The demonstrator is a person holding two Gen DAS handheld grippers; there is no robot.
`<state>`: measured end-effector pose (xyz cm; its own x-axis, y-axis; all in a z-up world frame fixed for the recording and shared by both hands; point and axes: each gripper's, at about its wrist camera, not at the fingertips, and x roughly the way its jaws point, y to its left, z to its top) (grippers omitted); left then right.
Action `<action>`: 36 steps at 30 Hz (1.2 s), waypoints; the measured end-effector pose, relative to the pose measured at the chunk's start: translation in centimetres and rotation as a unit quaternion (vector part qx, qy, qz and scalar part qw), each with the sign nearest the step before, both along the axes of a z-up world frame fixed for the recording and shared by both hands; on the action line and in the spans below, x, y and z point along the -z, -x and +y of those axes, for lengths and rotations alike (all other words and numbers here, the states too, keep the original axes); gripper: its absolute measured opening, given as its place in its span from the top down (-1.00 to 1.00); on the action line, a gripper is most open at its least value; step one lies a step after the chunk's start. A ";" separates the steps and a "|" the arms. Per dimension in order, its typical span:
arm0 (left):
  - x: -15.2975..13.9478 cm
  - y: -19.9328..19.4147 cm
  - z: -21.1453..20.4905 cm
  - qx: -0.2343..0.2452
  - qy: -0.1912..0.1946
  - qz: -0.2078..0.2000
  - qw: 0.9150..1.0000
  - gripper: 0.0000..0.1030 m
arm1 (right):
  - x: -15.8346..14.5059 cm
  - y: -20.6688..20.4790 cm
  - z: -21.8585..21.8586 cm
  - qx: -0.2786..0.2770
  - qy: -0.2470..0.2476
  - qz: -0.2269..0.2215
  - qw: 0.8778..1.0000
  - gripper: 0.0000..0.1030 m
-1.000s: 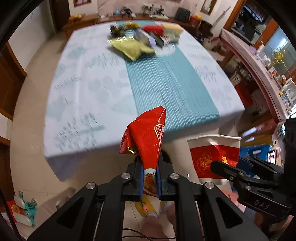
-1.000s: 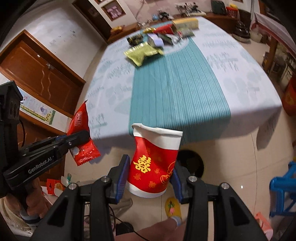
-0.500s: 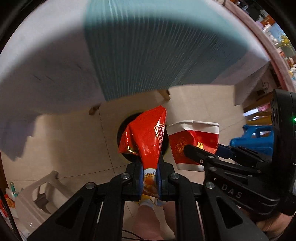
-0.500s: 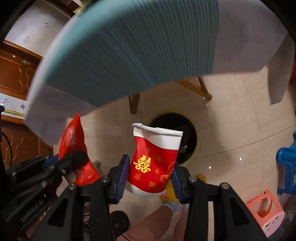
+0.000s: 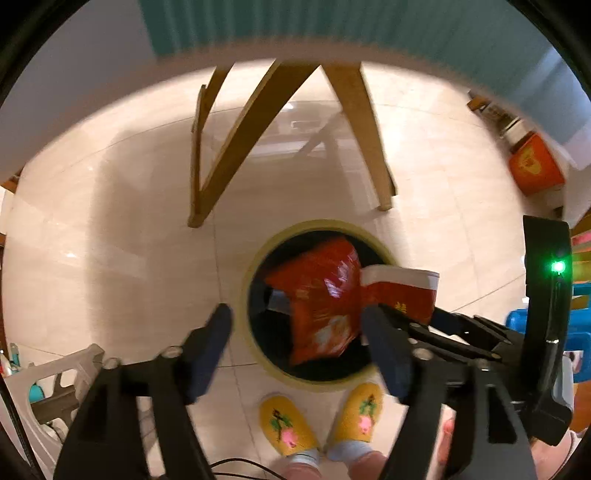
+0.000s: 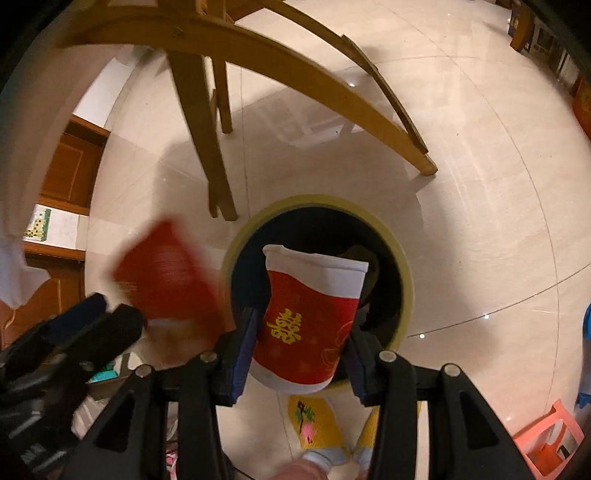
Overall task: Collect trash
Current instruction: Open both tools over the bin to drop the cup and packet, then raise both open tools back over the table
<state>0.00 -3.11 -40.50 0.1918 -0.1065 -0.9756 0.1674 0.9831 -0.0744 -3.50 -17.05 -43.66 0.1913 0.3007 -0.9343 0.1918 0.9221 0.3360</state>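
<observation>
My left gripper [image 5: 297, 334] is open above a round yellow-rimmed trash bin [image 5: 255, 354] on the floor. A red snack wrapper [image 5: 319, 301] is loose between its jaws, over the bin's mouth, touching neither finger; it shows blurred in the right wrist view [image 6: 166, 277]. My right gripper [image 6: 299, 347] is shut on a red and white paper cup [image 6: 310, 317], held upright over the bin [image 6: 404, 288]. The cup [image 5: 402, 291] and the right gripper [image 5: 424, 321] sit right of the wrapper in the left wrist view.
Wooden table legs [image 5: 221, 147] stand just beyond the bin, with the tablecloth edge [image 5: 332, 26] overhead. The person's yellow slippers [image 5: 284, 424] are just in front of the bin. A white stool [image 5: 48, 384] is at left, a pink stool [image 6: 550, 435] at right.
Both grippers tilted down from the table to the bin on the floor. My left gripper opened and let go of the red wrapper. The right gripper still holds the cup.
</observation>
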 end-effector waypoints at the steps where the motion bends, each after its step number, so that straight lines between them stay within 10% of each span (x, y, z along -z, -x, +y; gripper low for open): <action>1: 0.2 -0.2 0.2 -0.003 -0.004 -0.001 1.000 -0.55 | 0.7 -0.1 0.1 -0.002 0.001 0.003 1.000 0.01; 4: 0.7 -0.4 1.0 -0.015 -0.013 -0.005 1.000 -0.64 | 1.3 -0.1 0.2 -0.007 0.006 0.001 1.000 -0.29; 19: -4.6 0.3 2.3 -0.027 -0.027 -0.025 0.999 -0.74 | -1.8 0.6 -1.4 0.026 0.010 -0.015 1.000 -0.30; 36: -26.9 2.4 4.7 -0.014 -0.031 -0.068 0.997 -0.74 | -23.0 3.2 -2.4 0.027 0.005 -0.055 0.998 -0.30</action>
